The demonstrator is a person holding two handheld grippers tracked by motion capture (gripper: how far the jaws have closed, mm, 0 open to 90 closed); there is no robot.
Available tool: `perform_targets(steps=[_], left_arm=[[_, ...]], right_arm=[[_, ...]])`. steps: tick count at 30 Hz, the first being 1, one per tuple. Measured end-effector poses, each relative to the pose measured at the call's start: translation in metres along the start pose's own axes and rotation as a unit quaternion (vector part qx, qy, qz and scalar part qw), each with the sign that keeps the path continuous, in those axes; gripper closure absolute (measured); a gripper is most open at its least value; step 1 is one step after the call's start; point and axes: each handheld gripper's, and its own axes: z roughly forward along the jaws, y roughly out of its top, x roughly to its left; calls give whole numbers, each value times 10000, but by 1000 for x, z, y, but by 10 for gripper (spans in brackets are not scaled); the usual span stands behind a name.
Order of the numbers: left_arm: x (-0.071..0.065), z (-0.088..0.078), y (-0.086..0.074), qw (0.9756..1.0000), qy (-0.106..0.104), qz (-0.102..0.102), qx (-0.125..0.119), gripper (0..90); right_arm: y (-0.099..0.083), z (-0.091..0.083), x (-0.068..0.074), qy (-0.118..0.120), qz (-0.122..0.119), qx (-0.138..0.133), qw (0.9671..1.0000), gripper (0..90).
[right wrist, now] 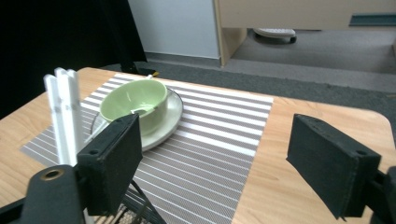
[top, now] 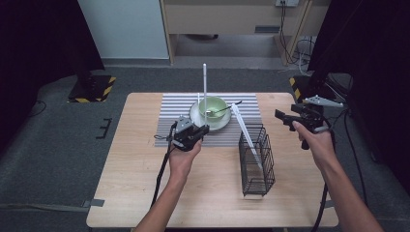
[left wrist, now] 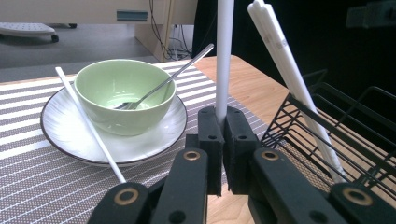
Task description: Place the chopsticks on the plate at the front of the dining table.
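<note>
Left gripper [top: 205, 129]: my jaws are pressed tight on a white chopstick [top: 204, 92], which stands upright, near side of the green bowl [top: 213, 109].
Right gripper [top: 285, 119]: my jaws stand wide apart and hold nothing, at the right side of the desk [top: 121, 193].
Other chopsticks: some already lean in the black wire basket [top: 256, 162]; one thin stick [left wrist: 88, 123] lies on the plate [left wrist: 60, 135], left of the bowl.
Spoon [top: 225, 109]: it rests inside the bowl.
Step in hand, I judge: carry the held chopstick right, to the basket.
How to do well: I keep it vertical, lift over the rim, lower between the wires, then release slowly.
</note>
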Motion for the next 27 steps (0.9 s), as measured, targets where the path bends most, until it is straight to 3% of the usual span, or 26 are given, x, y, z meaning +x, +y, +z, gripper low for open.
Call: perform_targets(steps=[7,14,27], left_arm=[[7,1,1,9999,79,-99,-10,864],[8,2,5,9998,176,-23,10,864],[13,7,12,9994,340,-18,2,864]], right_arm=[[-21,3,-9,-212,72,155,9996,159],[-44,9,-18,-324,231,260,9989,141],[-90,21,-25,-671,418,752,9940,134]])
